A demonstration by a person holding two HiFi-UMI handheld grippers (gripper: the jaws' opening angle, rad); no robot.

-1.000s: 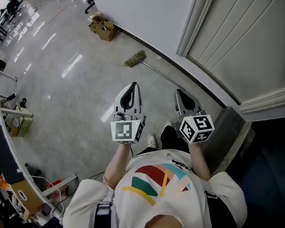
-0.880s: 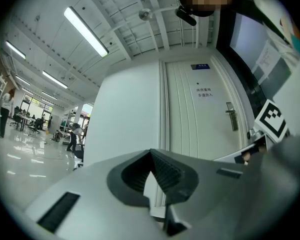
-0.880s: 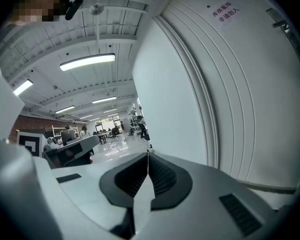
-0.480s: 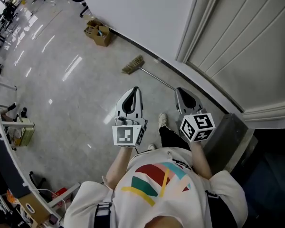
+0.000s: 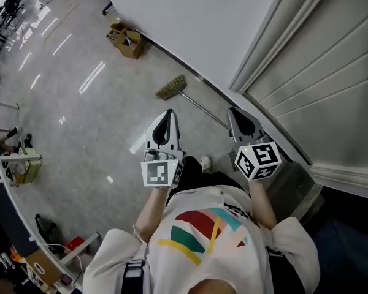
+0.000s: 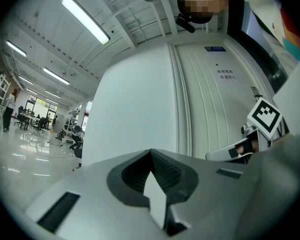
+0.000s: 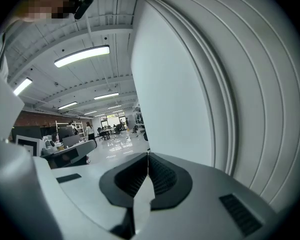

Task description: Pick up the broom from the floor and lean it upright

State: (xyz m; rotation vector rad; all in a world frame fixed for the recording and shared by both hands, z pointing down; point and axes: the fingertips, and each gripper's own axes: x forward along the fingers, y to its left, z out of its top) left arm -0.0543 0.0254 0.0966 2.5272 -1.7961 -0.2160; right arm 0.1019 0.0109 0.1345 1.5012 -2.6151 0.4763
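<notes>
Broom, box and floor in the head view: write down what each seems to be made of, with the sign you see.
Broom head: tan bristles, straw or plastic fibre, hard to tell which. Its handle: thin, grey, slightly shiny, probably metal. Box: brown, matte cardboard with open flaps. Floor: pale polished stone or tile, since it mirrors the ceiling lights.

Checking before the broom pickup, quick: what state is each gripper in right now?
Left gripper: closed, holding nothing.
Right gripper: closed, holding nothing.
</notes>
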